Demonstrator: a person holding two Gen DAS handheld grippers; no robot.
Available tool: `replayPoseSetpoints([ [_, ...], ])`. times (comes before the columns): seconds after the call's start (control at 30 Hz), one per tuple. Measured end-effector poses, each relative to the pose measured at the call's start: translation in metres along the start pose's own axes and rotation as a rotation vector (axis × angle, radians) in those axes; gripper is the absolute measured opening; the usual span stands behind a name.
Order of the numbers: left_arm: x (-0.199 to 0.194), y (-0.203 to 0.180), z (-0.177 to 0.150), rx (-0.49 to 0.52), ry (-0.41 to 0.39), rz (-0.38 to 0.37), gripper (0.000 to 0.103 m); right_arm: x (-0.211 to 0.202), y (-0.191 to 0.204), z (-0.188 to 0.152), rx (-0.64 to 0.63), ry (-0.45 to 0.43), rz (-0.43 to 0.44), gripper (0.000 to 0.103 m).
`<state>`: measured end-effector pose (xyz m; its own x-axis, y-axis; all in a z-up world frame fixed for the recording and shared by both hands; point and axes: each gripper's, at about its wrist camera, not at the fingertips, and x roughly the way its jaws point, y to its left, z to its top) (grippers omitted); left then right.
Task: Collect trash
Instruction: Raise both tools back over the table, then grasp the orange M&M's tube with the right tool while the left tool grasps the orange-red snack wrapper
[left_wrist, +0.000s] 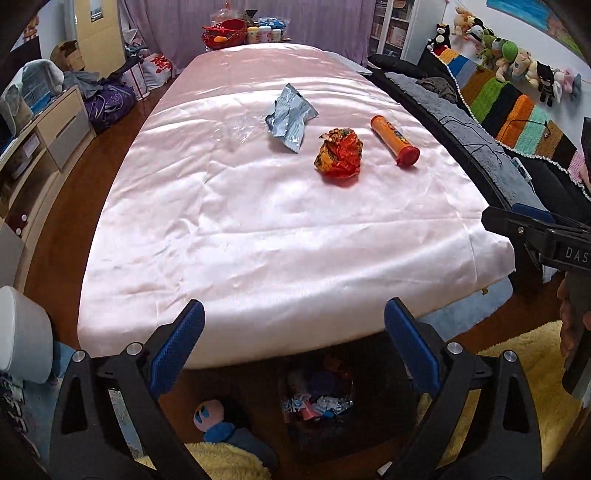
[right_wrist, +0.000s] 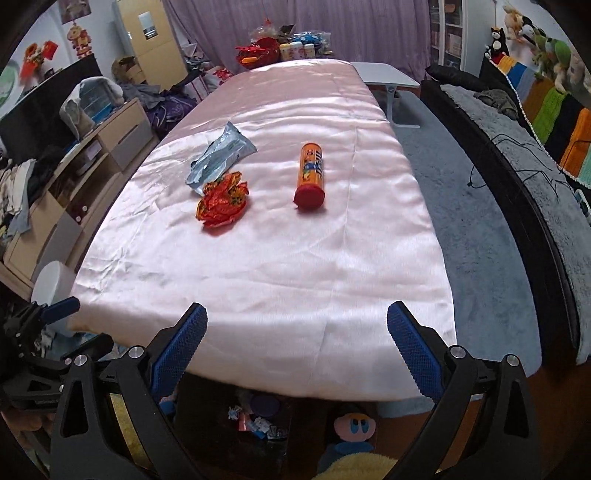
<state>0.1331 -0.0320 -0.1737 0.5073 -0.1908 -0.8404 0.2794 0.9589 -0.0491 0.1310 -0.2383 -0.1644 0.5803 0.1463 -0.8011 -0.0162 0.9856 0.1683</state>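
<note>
Upper centre of both views: three pieces of trash lie on the pink bench, none picked up yet. Silver wrapper farthest back, red wrapper just in front of it, orange tube lying on its side to the right, apart from both.

Bottom centre, under the near bench edge: a dark bin already holding scraps, so some collecting looks done; the three pieces remain.

Your left tool is spread wide and carries nothing. Your right tool is likewise released, also bare. Both hang at the near edge, well short of the trash.

Nothing blocks the reach across the cloth. A doll lies beside the bin, near the drop spot. The satin may slide and bunch under a grab.
</note>
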Motion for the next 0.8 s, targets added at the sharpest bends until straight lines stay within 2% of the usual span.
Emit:
replayPoseSetpoints([
  [0.17, 0.018, -0.002, 0.031, -0.013, 0.003, -0.018, 0.093, 0.014, -0.006, 0.030, 0.021, -0.033, -0.018, 0.098],
  [0.3, 0.035, -0.004, 0.052, -0.024, 0.010, -0.033, 0.093, 0.032, -0.011, 0.052, 0.015, -0.031, -0.034, 0.093],
  [0.47, 0.057, -0.010, 0.077, -0.008, 0.026, -0.049, 0.092, 0.058, -0.014, 0.079, 0.025, -0.002, -0.014, 0.070],
  [0.67, 0.083, -0.022, 0.104, 0.012, 0.031, -0.070, 0.090, 0.090, -0.018, 0.101, 0.043, 0.031, 0.000, 0.067],
  [0.8, 0.103, -0.028, 0.118, 0.014, 0.042, -0.081, 0.082, 0.105, -0.020, 0.108, 0.044, 0.048, 0.007, 0.065],
])
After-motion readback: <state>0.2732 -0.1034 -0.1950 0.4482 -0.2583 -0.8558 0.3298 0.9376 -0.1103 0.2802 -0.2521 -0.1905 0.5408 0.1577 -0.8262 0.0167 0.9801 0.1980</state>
